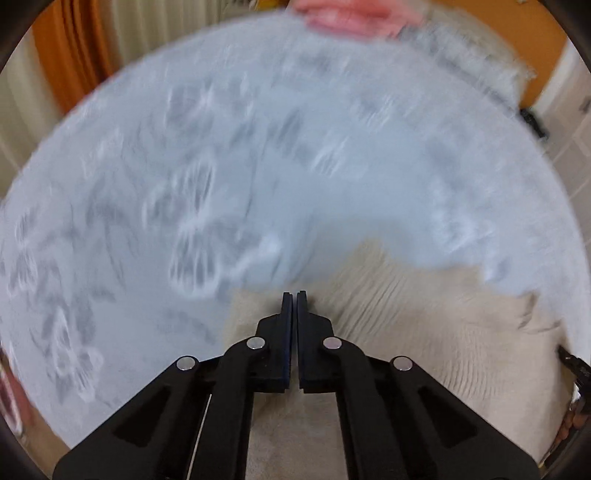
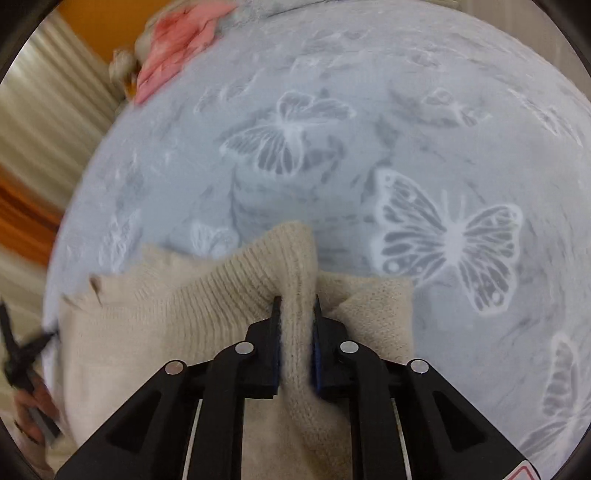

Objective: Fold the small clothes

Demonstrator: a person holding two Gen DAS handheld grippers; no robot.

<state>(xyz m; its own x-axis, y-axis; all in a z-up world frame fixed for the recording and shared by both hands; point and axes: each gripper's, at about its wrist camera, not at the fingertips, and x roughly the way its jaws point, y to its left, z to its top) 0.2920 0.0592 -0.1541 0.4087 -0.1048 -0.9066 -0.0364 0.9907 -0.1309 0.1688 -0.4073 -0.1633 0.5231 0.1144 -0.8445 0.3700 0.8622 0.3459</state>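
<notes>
A cream ribbed knit garment point(image 2: 155, 325) lies on a pale blue bedspread with white butterflies point(image 2: 450, 236). My right gripper point(image 2: 295, 301) is shut on a raised fold of the cream knit, which bulges up between its fingers. In the blurred left wrist view, my left gripper point(image 1: 294, 295) has its jaws together over the cream garment point(image 1: 424, 325); no cloth shows between them. The left gripper also shows at the left edge of the right wrist view point(image 2: 22, 354).
A pink garment point(image 2: 177, 44) lies at the far edge of the bed, also in the left wrist view point(image 1: 351, 16). An orange wall point(image 1: 524, 40) and cream curtains point(image 2: 48, 122) stand beyond the bed. The bedspread point(image 1: 258, 147) stretches ahead.
</notes>
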